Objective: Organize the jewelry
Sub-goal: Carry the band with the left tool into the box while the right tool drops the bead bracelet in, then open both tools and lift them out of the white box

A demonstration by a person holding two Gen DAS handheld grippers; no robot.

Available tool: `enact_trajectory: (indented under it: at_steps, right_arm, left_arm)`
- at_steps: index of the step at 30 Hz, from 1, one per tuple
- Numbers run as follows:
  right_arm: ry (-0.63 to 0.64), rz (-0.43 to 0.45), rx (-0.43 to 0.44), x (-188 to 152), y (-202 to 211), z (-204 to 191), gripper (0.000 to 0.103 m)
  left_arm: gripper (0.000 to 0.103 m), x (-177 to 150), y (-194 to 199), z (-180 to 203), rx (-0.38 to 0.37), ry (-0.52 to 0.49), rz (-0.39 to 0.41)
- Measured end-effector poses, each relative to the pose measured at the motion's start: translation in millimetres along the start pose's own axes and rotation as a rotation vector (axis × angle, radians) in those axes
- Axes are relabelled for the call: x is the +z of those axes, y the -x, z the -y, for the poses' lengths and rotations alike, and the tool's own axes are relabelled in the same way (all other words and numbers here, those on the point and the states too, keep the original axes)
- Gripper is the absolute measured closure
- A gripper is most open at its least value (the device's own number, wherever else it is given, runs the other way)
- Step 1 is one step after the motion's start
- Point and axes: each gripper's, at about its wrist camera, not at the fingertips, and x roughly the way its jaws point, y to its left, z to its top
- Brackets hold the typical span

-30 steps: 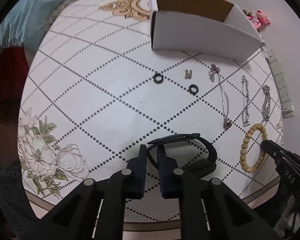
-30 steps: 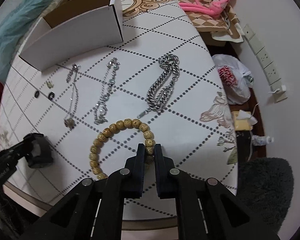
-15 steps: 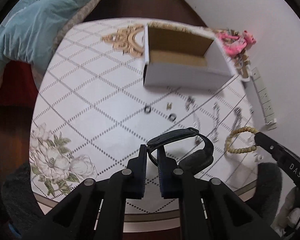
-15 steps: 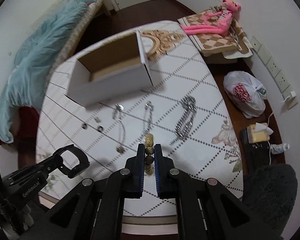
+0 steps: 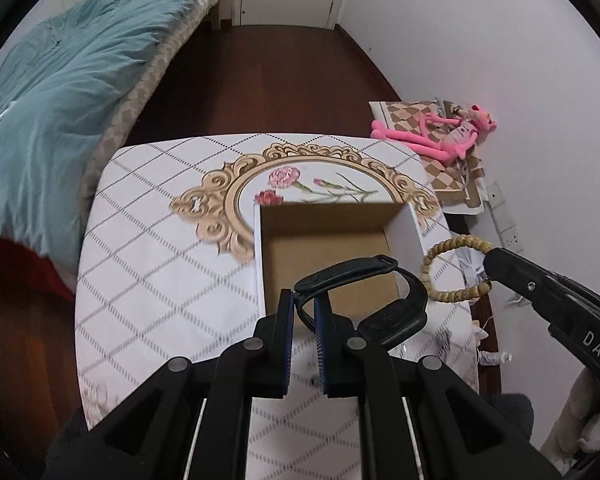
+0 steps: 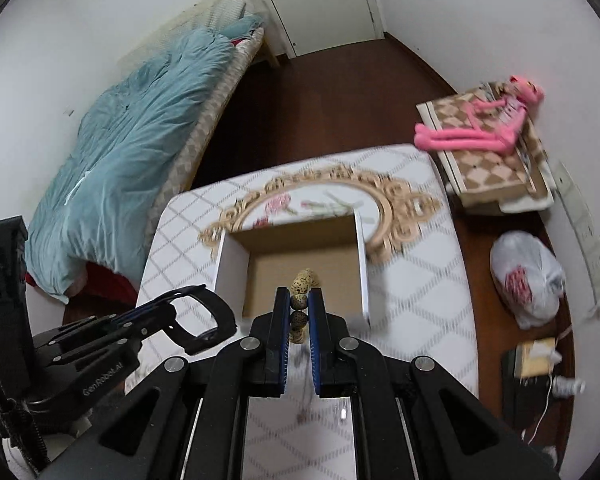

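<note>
My left gripper [image 5: 303,300] is shut on the strap of a black smartwatch [image 5: 384,308] and holds it in the air over the near edge of the open white cardboard box [image 5: 328,252]. My right gripper [image 6: 299,300] is shut on a wooden bead bracelet [image 6: 302,280], also raised over the box [image 6: 300,256]. The bracelet [image 5: 452,272] hangs from the right gripper [image 5: 496,264] just right of the box in the left wrist view. The left gripper with the watch [image 6: 196,316] shows at lower left in the right wrist view. The other jewelry is hidden below the grippers.
The box stands on a white patterned table [image 5: 160,280] with a gold oval motif [image 5: 300,164]. A bed with a blue duvet [image 5: 52,92] lies left. A pink plush toy [image 5: 440,132] lies on a checked box at right. A plastic bag [image 6: 528,276] sits on the floor.
Both grippers have lifted their items off the table and carried them forward to above the box. The loose chains and rings have dropped out of view.
</note>
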Motion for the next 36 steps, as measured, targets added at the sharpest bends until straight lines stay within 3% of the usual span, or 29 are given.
enact_trajectory:
  at_steps: [5,13,15,16,17,19,21,22,25,27,31,36]
  right_arm:
    - [0.003,-0.075,0.006,33.9,-48.6,2.7,0.094]
    - [0.006,-0.238,0.037,48.6,-106.7,11.4,0.093]
    - [-0.004,-0.261,0.043,49.1,-112.3,13.4,0.093]
    - [-0.005,-0.273,0.049,49.3,-114.3,14.2,0.093]
    - [-0.011,-0.277,0.050,49.2,-114.4,16.4,0.092]
    - [-0.017,-0.271,0.044,50.2,-111.6,19.8,0.077]
    - [-0.020,-0.255,0.028,51.0,-106.6,23.8,0.043]
    - [-0.021,-0.248,0.020,51.4,-104.8,25.6,0.038]
    - [0.005,-0.228,-0.080,47.3,-99.1,29.6,0.034]
    - [0.031,-0.214,-0.153,41.6,-96.4,30.3,0.011]
    - [0.095,-0.201,-0.282,23.0,-97.4,27.9,0.009]
    - [0.100,-0.209,-0.309,5.9,-101.2,30.3,0.007]
  left_arm:
    - [0.095,30.5,-36.7,-7.8,-0.010,0.014,-0.061]
    - [0.085,52.1,-66.9,-17.1,0.011,0.046,-0.140]
    - [0.054,54.5,-65.4,-17.8,0.024,0.045,-0.131]
    - [0.029,57.0,-64.9,-18.6,0.031,0.047,-0.125]
    - [0.021,57.7,-61.9,-20.4,0.039,0.053,-0.109]
    - [0.021,59.3,-58.5,-22.3,0.052,0.054,-0.095]
    - [0.015,58.0,-55.8,-25.8,0.086,0.058,-0.085]
    - [0.003,56.4,-54.8,-27.4,0.101,0.058,-0.076]
    - [0.000,47.4,-49.3,-30.1,0.144,0.057,-0.028]
    - [0.000,39.6,-47.5,-29.0,0.171,0.047,0.000]
    - [0.000,25.1,-49.5,-25.0,0.203,0.036,0.015]
    - [0.000,10.0,-50.4,-22.7,0.221,0.039,0.013]
